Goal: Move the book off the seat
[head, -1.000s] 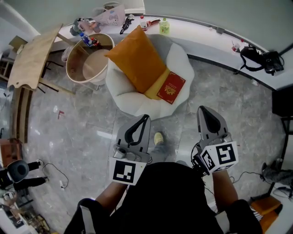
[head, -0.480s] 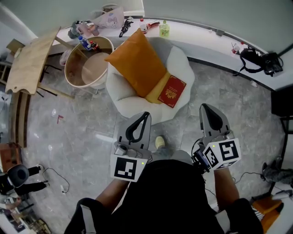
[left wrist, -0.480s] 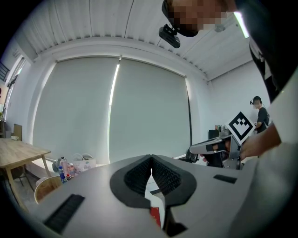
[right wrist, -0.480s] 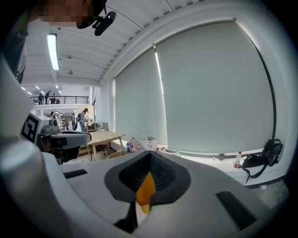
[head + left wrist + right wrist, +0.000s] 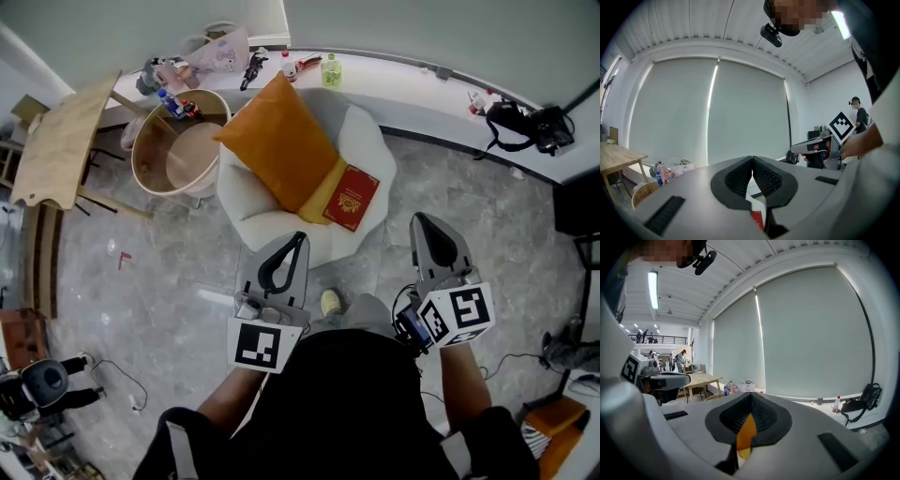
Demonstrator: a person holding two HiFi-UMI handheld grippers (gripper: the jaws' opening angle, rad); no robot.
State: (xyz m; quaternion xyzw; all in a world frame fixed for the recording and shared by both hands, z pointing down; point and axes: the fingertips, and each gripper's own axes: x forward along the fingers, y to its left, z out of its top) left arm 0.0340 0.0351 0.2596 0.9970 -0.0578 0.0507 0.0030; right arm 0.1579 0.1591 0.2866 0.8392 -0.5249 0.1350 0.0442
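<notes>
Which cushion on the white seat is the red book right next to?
The yellow cushion, a narrow strip showing from under the bigger orange cushion. The red book lies along its edge on the white seat.

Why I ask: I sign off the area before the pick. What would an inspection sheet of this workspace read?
Surface: white round seat on a grey stone floor.
Job's things: red book lies flat on the seat's right part, beside an orange cushion and a yellow pad.
Clutter: green bottle and small items on the ledge; round wooden tub left of the seat.
Grippers: left gripper and right gripper both shut, empty, short of the seat.
Cables: loose lead on the floor at left.
Surroundings: wooden tabletop far left; black bag on the ledge at right.
</notes>
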